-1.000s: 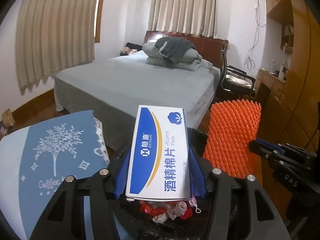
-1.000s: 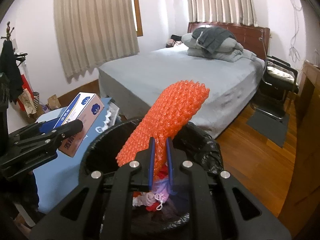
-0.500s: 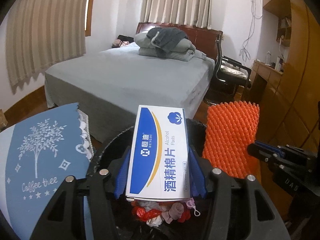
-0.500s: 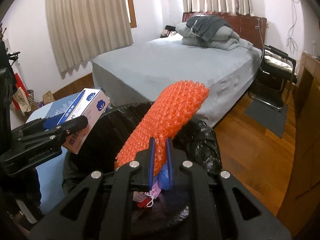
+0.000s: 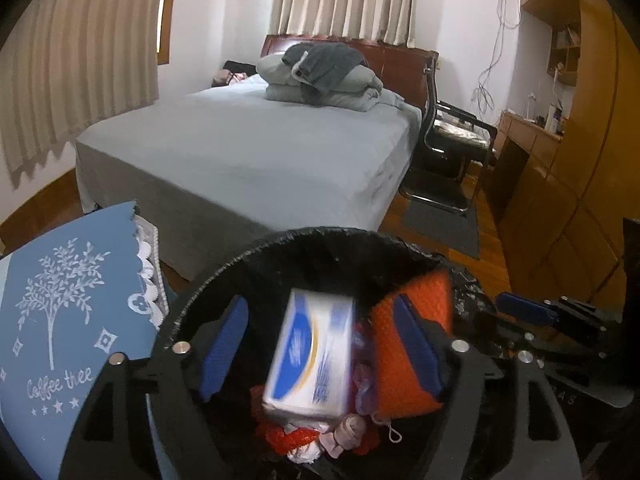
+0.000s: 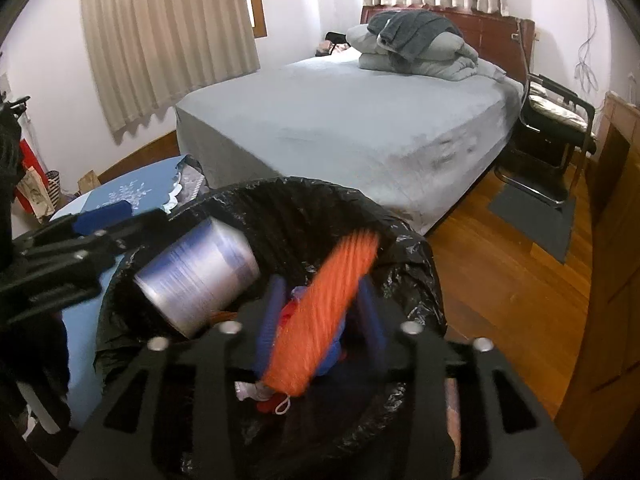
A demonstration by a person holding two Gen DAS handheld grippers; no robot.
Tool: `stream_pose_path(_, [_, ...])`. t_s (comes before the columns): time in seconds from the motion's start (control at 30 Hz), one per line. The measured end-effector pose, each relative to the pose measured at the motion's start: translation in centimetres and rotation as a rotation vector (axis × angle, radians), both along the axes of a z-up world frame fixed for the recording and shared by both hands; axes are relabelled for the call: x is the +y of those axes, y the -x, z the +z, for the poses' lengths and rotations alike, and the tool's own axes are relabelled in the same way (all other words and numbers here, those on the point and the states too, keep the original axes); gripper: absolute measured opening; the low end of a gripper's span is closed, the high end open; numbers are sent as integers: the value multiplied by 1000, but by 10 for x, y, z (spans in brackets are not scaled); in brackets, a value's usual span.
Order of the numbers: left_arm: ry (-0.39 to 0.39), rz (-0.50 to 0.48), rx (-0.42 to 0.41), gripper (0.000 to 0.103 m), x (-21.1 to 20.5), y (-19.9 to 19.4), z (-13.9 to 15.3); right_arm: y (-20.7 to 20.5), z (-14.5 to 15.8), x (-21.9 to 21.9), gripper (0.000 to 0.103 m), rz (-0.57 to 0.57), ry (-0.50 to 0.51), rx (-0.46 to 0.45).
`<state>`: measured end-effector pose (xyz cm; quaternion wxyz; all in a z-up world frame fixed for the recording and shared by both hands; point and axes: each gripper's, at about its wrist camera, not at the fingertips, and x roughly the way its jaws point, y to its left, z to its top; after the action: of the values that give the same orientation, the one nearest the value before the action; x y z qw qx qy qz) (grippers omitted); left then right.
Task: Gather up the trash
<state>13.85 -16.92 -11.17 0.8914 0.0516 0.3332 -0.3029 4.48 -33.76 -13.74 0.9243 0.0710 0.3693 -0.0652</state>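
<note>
Both grippers hang over a black-lined trash bin. My left gripper has its jaws opening; the white and blue alcohol-pad box is blurred, free of the pads and falling between them into the bin. My right gripper also has its jaws opening; the orange bubble-wrap sheet is blurred, loose between the blue pads and dropping. Red and pale scraps lie at the bottom of the bin.
A table with a blue "Coffee tree" cloth stands left of the bin. Behind is a grey bed with folded bedding. A black chair and wooden cabinets stand right, on wood floor.
Both grippers sank closer over the bin and opened. The box left the left pads and the orange sheet left the right pads; both now fall into the bin.
</note>
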Motion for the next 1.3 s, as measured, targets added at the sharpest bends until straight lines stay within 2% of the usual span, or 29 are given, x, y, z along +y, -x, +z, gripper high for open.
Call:
stream_pose_path(0.1, [0, 24, -8, 81, 10, -2, 5, 2, 3, 0, 65, -6, 8, -10])
stream_pose_path(0.17, [4, 41, -11, 85, 17, -2, 9, 5, 8, 1, 87, -15, 17, -25])
stream_pose_path(0.23, [7, 70, -21, 91, 28, 0, 16, 7, 11, 2, 92, -24, 22, -37])
stream_pose_path(0.37, [10, 106, -31, 97, 47, 4, 26, 11, 20, 7, 95, -18, 9, -41])
stream_pose_path(0.7, [8, 178, -44, 97, 88, 31, 47, 25, 49, 36, 96, 41, -18, -75])
stream_pose_path(1.3, [-3, 253, -110, 97, 130, 92, 77, 64, 97, 81, 96, 86, -36, -143])
